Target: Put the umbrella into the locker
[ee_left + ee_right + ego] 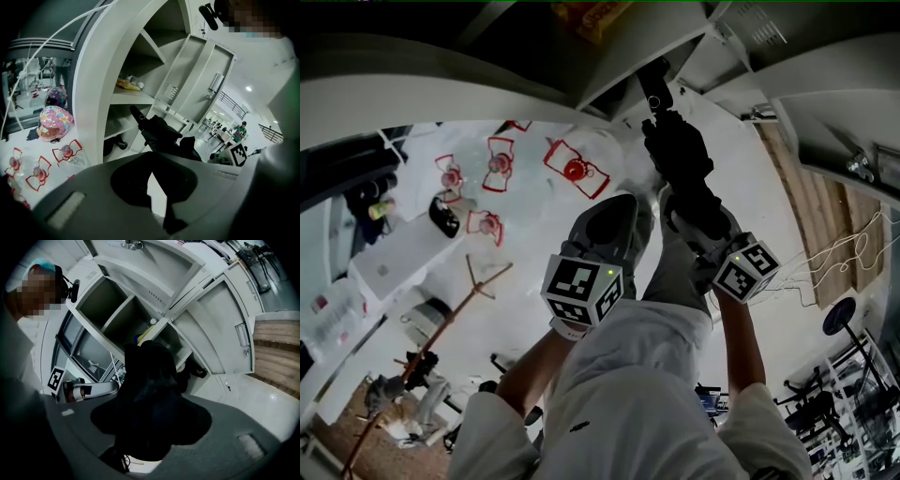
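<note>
The person is holding the right gripper (697, 212) out towards the open locker (630, 67), and its jaws are pinching a folded black umbrella (677, 155) by its near end. In the right gripper view the dark bundle is filling the whole gap between the jaws. The umbrella is sticking out ahead of the gripper with its far end pointing up at the front edge of the locker shelves. I cannot tell whether that end is reaching past the edge. The left gripper (613, 212) is hovering just beside the right one, a little nearer the person. Its jaws are standing slightly apart, a sliver of pale floor is showing between them, and they are gripping nothing. The locker door (202, 79) is hanging open to the right of the shelves. A yellow thing (127, 84) is lying on the middle shelf, and something dark (116, 144) is sitting in the compartment below. Off to the left, a pink patterned bag (54, 123) is resting near some clear bottles with red bows (65, 152).
</note>
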A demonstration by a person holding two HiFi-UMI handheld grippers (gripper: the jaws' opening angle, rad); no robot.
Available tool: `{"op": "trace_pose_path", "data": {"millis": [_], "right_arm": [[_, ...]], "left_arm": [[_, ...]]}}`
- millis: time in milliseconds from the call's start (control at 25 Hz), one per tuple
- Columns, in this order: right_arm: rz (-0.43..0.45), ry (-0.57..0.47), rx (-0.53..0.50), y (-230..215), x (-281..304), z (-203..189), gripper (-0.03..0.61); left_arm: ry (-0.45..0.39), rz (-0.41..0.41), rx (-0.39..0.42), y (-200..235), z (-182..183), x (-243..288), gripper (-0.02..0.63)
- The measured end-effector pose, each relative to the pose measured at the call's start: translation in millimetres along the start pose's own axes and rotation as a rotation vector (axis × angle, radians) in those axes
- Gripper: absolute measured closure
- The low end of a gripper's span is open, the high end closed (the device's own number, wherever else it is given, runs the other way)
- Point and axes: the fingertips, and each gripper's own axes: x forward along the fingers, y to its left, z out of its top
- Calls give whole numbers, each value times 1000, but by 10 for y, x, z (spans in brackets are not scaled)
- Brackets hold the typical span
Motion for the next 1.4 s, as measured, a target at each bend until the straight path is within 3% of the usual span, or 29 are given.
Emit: {"op": "trace_pose_path", "data": {"millis": [520, 1400], "right_arm": [[16, -38, 14, -69, 358, 126, 325], [-16, -24, -54, -345, 1007, 396, 325]], "left_arm": [[8, 17, -23, 86, -71, 26, 597], [0, 49, -56, 233, 22, 182, 598]]}}
